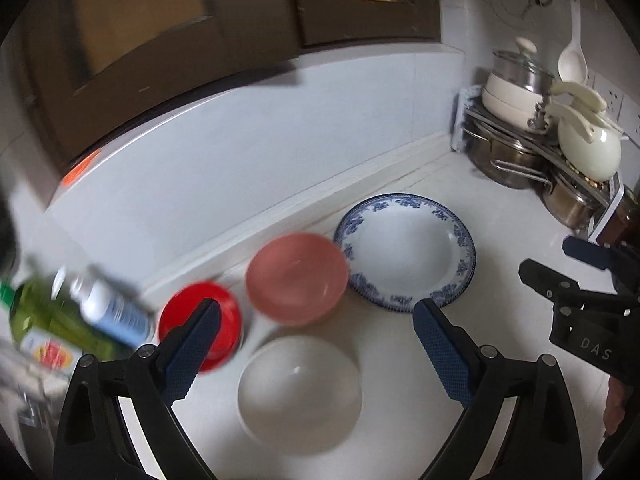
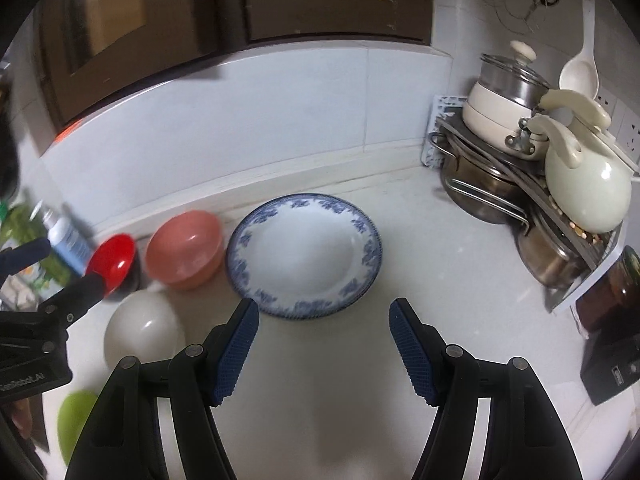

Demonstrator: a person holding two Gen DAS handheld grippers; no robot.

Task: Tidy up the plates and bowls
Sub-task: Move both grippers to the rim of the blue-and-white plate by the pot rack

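Nearest the left wrist camera, the left tongs stand spread wide and empty, their blue ribbed pads framing the plain white round bowl that sits on the white table just ahead. That framing suggests the white bowl is the likely next pick, though nothing is touched yet.

From the white bowl, a glossy red small bowl lies at about ten o'clock, and a translucent pink plastic bowl at twelve. The wide white plate with a blue floral rim lies at about one o'clock, its near edge touching or slightly under the pink bowl; I cannot tell which. All four lie singly, so stacking has evidently not begun.

The right tongs are likewise spread and empty, aimed at the blue-rimmed plate at twelve o'clock. At two o'clock a metal rack of steel pots and cream pans fills the corner, probably too crowded to receive dishes.
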